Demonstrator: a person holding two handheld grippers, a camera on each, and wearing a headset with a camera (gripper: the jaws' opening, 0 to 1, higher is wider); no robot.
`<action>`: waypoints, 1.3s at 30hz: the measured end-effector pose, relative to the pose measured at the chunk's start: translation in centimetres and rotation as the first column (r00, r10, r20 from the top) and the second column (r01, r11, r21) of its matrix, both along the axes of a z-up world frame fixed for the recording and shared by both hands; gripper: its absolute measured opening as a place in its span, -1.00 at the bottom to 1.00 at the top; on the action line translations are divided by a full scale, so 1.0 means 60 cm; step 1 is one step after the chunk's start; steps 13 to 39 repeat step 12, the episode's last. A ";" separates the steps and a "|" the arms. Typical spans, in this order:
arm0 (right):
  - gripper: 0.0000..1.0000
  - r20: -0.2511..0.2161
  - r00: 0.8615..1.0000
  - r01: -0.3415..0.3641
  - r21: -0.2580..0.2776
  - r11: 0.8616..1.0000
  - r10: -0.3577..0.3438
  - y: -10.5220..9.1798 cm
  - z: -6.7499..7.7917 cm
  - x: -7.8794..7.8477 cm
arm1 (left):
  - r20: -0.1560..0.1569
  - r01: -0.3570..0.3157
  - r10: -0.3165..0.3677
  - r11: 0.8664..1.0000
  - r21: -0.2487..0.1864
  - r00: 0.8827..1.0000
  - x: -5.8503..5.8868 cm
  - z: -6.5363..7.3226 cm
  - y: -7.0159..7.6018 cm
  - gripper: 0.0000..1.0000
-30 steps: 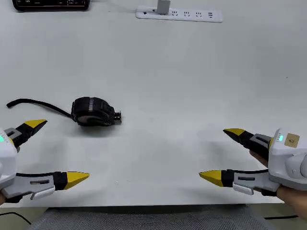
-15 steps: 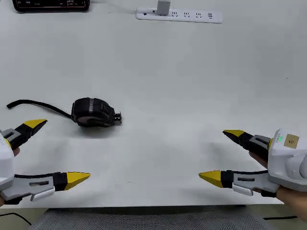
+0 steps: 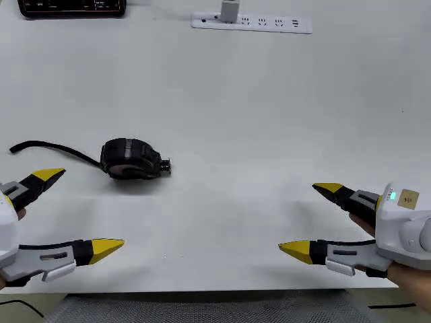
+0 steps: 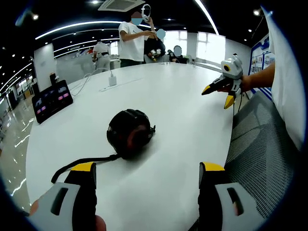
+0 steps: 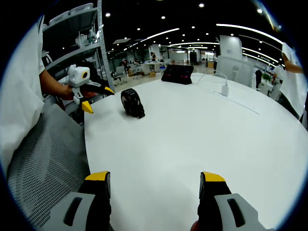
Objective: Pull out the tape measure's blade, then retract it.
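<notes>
Head view: left gripper (image 3: pixel 93 207), right gripper (image 3: pixel 297 217) gape; tape measure (image 3: pixel 130 159) untouched.

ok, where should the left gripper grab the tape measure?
Probably the round case of the tape measure, one jaw on each flat face, coming from the left with the open left gripper. The strap trails off that side, so close past its root. That leaves the blade tip at the right end free for the right gripper.
</notes>
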State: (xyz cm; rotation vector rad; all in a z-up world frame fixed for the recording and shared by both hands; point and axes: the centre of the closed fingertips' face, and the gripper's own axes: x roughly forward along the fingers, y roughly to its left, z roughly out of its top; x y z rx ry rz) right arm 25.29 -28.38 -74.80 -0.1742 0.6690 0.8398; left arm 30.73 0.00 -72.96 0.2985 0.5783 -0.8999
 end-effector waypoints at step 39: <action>0.47 -0.002 1.000 -0.001 -0.001 1.000 0.001 0.001 0.000 -0.002 | -0.010 0.000 0.000 1.000 -0.006 1.000 0.000 -0.002 0.001 0.77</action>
